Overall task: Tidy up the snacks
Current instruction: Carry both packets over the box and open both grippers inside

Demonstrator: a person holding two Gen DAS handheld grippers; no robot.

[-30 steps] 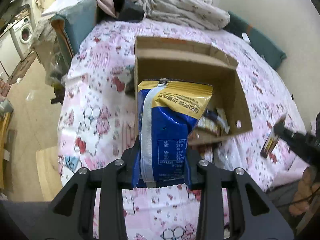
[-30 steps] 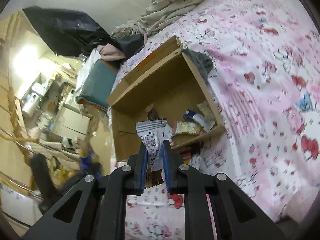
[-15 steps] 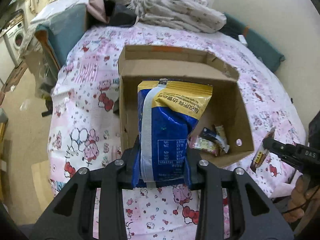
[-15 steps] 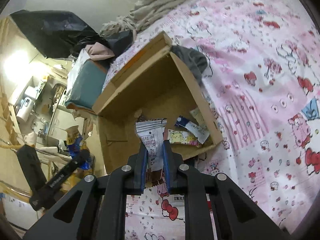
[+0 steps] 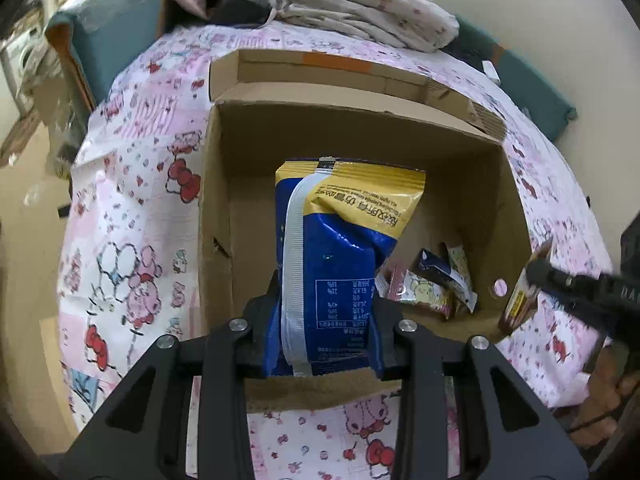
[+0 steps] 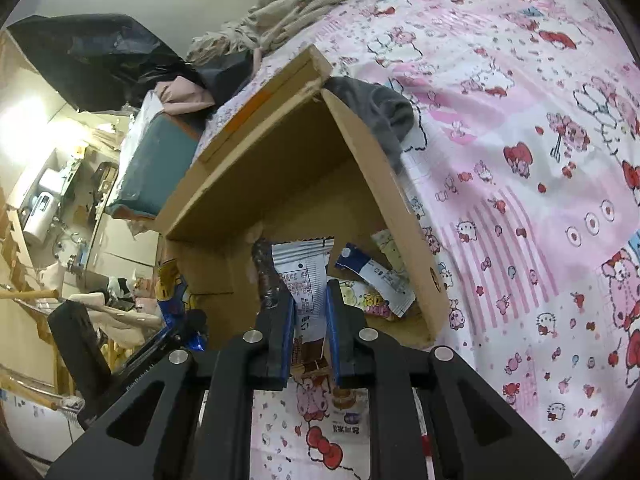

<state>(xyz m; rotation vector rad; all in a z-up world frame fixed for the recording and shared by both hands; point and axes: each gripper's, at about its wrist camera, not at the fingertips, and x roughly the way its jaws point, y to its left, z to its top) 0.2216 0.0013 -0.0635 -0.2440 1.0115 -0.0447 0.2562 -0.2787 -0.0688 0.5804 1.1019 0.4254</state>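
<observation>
Clamping a blue-and-yellow snack bag upright between their pads, the left tongs hold it over the open cardboard box, which sits on the pink-patterned bed. Beyond and to the right of these tongs, small snack packets lie on the box floor. The right tongs are clenched on 1 slim white snack packet, just ahead of the box's near corner.

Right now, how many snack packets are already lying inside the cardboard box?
3 visible, clustered in one near corner of the cardboard box: a yellow cartoon packet, a dark blue packet, a pale packet. The held bags may hide more.
</observation>
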